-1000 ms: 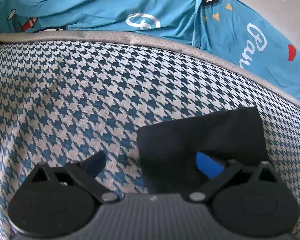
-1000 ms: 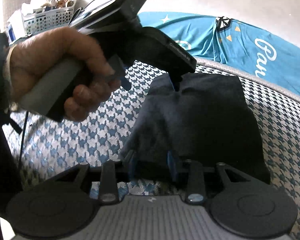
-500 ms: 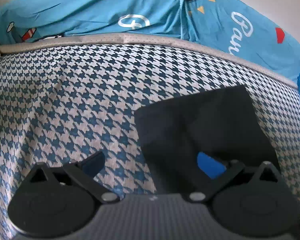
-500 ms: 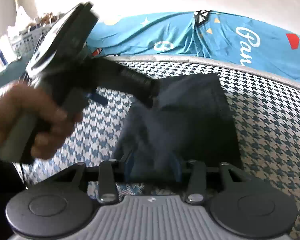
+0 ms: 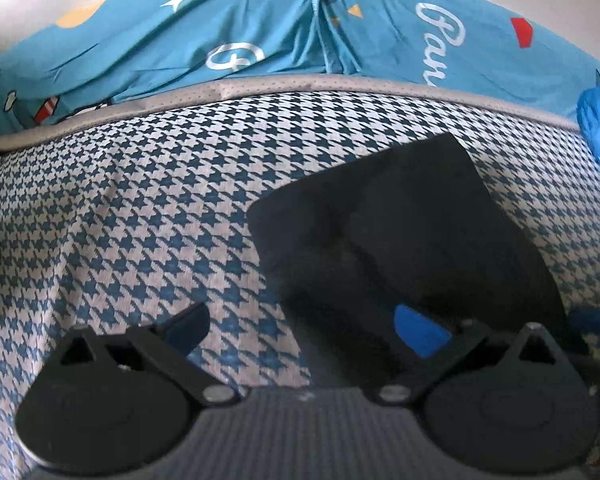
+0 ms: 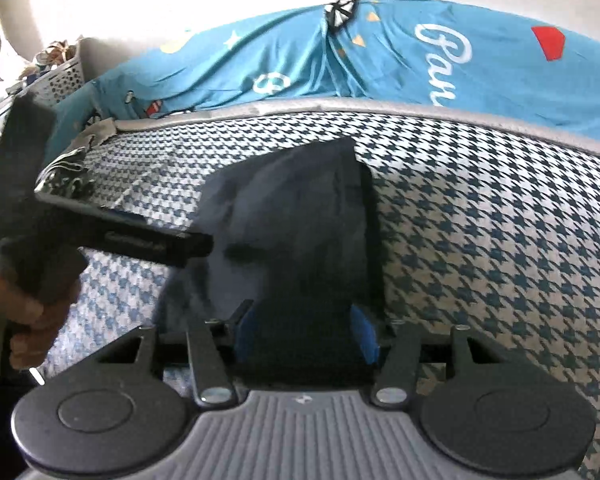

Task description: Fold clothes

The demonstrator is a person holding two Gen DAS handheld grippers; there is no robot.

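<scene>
A dark folded garment point(image 6: 300, 216) lies on the houndstooth bed cover point(image 6: 480, 240), running from centre toward six o'clock. The right gripper point(image 6: 305, 330) at six o'clock is opening, cloth between its blue pads point(image 6: 363, 332). At nine o'clock a hand point(image 6: 28, 312) holds the left gripper point(image 6: 196, 246), tip over the garment's edge. A blue printed sheet point(image 6: 420, 60) spans twelve o'clock.

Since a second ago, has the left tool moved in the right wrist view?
Yes. The left tool has swung left and down, off the dark garment, against the grey mattress edge. Its tip now sits at the garment's left side.
</scene>
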